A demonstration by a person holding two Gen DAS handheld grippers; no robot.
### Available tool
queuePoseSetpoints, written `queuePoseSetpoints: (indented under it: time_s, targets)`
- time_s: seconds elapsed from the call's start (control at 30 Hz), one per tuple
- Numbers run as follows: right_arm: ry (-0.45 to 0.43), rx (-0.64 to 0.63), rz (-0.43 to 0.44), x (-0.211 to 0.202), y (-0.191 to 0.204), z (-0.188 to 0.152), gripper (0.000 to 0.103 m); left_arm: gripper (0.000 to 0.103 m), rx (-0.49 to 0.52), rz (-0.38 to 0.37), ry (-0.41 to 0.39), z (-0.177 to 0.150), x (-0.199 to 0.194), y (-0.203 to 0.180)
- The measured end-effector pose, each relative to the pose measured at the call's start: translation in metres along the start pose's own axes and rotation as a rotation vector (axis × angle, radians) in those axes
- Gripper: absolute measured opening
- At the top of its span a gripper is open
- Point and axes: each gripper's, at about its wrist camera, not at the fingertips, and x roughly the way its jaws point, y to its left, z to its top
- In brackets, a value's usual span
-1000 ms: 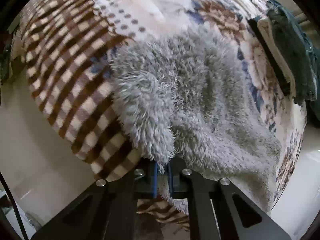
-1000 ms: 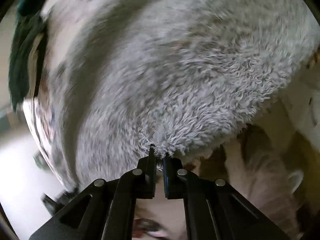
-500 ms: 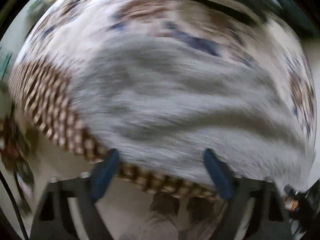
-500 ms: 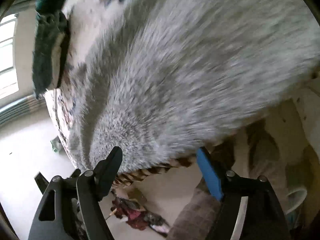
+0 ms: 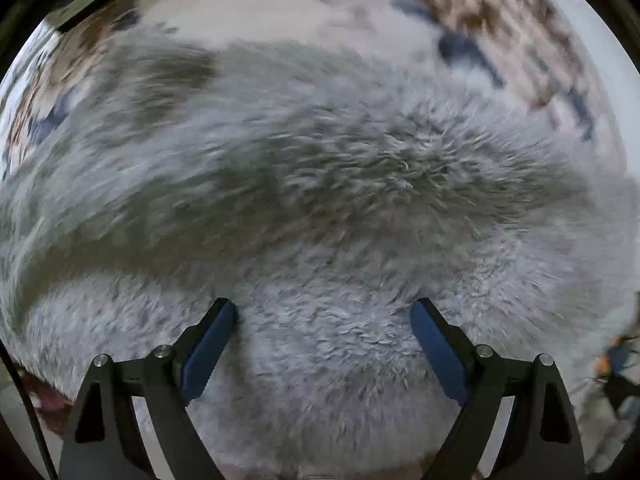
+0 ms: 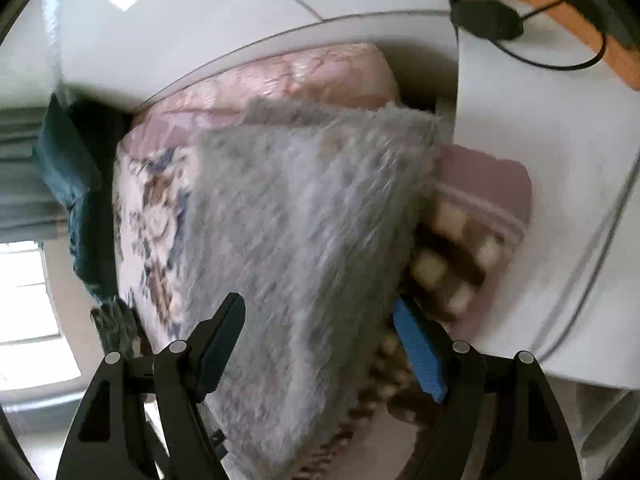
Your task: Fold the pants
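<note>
Fluffy grey pants (image 5: 360, 184) lie spread on a bed with a floral and brown-checked cover; they fill most of the left wrist view. My left gripper (image 5: 322, 316) hovers straight above them, jaws wide apart, nothing pinched between its blue pads. In the right wrist view the same grey pants (image 6: 304, 216) stretch away as a long flat shape toward the pink pillows. Over their near end stands my right gripper (image 6: 318, 314), open, with the fabric below its fingers and no grip on it.
Floral bed cover (image 6: 148, 216) shows left of the pants, brown-checked blanket (image 6: 448, 264) to the right. Pink pillows (image 6: 312, 72) lie at the far end. Dark green folded clothes (image 6: 72, 176) sit at the bed's left edge. A white surface (image 6: 540, 120) carries a black cable.
Both grippers were shut on edges of the grey pants a second ago; both have let go, opened wide, and swung across the bed. The pants now lie flat.
</note>
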Motion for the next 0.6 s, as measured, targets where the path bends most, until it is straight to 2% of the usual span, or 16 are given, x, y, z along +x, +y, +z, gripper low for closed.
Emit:
queuePoseSetpoints:
  time_s: [0.03, 0.1, 0.13, 0.27, 0.43, 0.6]
  targets:
    - [0.009, 0.009, 0.004, 0.006, -0.007, 0.009, 0.079, 0.095, 0.000, 0.020, 0.012, 0.003, 0.007, -0.001]
    - [0.016, 0.043, 0.009, 0.014, -0.023, 0.023, 0.079, 0.101, -0.030, 0.011, 0.023, 0.008, 0.014, 0.004]
    - [0.018, 0.061, 0.039, 0.020, -0.030, 0.025, 0.079, 0.103, -0.041, 0.004, 0.029, 0.010, 0.017, 0.008]
    - [-0.009, 0.055, 0.147, 0.043, -0.028, 0.046, 0.079, 0.103, -0.068, -0.006, 0.049, 0.018, 0.025, 0.015]
    - [0.002, 0.076, 0.186, 0.068, -0.027, 0.060, 0.079, 0.103, -0.105, 0.040, 0.021, 0.026, 0.028, 0.012]
    - [0.037, 0.066, 0.216, 0.081, -0.021, 0.069, 0.078, 0.103, -0.109, 0.089, 0.047, 0.037, 0.023, -0.003]
